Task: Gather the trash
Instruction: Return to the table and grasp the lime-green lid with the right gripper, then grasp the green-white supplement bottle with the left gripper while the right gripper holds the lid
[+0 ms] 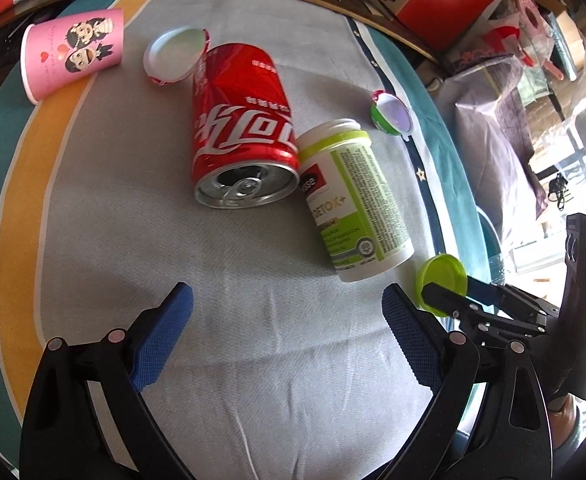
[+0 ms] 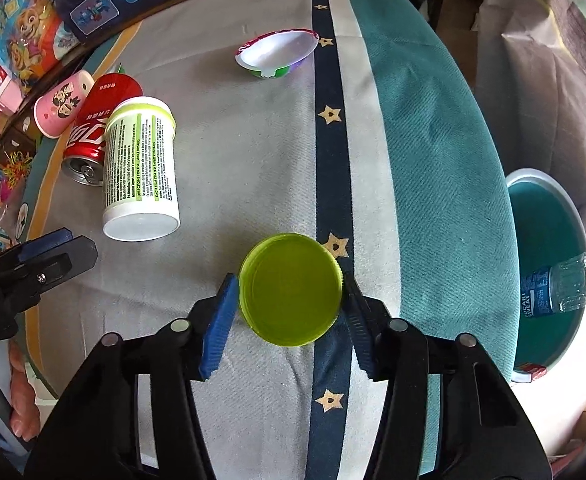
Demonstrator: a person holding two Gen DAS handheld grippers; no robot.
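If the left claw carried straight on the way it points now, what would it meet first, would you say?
Probably bare tablecloth: the open left claw has nothing between its fingers. The red can and white bottle lie farther ahead; depth is uncertain.

Right gripper [image 2: 291, 294]: pitched steeply downward, its blue-padded fingers [image 2: 219, 320] drawn in against opposite edges of the green lid [image 2: 291, 290], which sits clamped between them. Left gripper [image 1: 287, 320]: likewise angled down, fingers [image 1: 165, 332] spread wide with nothing between them. A hand [image 2: 19, 396] grips the left gripper's handle at the lower left of the right wrist view.
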